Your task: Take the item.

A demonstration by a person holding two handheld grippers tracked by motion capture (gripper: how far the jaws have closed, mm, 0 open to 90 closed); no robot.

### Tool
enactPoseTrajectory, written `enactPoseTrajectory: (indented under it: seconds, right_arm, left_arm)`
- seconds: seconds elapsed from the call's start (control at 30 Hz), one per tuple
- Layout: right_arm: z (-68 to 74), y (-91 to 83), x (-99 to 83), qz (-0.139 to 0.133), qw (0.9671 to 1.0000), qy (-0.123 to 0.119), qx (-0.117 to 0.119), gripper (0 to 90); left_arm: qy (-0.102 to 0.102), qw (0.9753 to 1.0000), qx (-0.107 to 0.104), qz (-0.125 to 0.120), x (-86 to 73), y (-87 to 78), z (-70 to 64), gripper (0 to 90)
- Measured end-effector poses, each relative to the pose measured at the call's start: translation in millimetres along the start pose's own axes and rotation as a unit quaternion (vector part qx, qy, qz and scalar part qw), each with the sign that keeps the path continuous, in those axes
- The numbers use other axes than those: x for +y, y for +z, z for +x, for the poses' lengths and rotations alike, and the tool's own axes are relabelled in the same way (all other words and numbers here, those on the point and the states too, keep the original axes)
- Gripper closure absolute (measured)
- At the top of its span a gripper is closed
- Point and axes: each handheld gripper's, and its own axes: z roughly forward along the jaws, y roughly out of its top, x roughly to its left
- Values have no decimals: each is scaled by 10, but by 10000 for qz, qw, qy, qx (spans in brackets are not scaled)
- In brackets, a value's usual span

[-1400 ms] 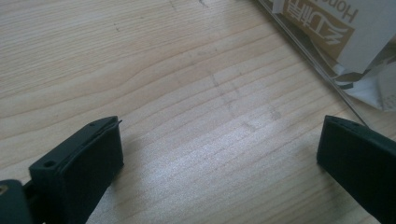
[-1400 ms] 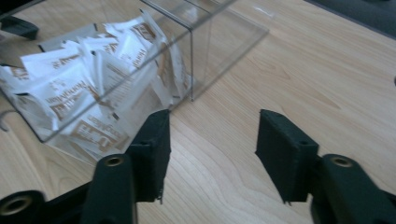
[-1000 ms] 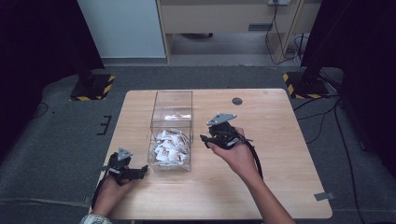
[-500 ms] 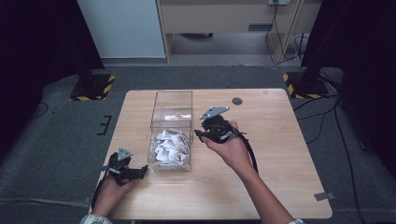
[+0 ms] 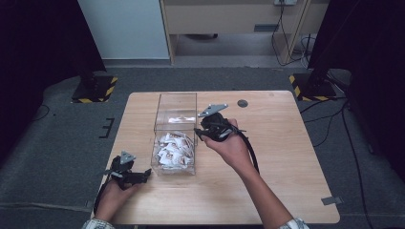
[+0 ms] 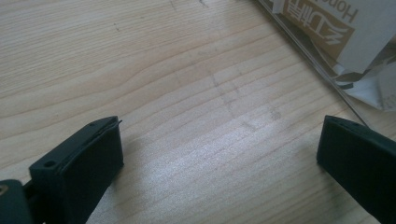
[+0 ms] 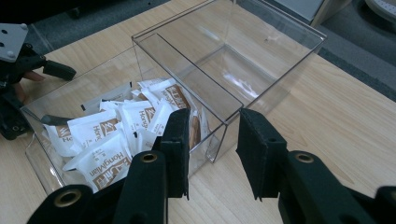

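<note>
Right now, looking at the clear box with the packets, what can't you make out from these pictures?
- Packet count: in the high view the white packets in the clear box overlap, too small to count.
- Packet print: in the left gripper view the lettering is cut off by the top edge.
- Small dark round thing on the table: too small to identify.
- Right gripper: its jaws hide the box's near corner.

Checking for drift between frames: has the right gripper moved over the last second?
Yes. The right gripper has shifted slightly up the high view, toward the far edge of the table, alongside the clear box, which stays put.
</note>
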Motion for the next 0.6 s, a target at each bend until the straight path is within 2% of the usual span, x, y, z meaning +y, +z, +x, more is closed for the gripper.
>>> enactPoseTrajectory:
  seconds: [0.6]
  right_arm:
    - [133, 172, 113, 13, 9999, -71, 82, 655]
  left_arm:
    - [-2, 10000, -1, -1, 0, 0, 0, 0]
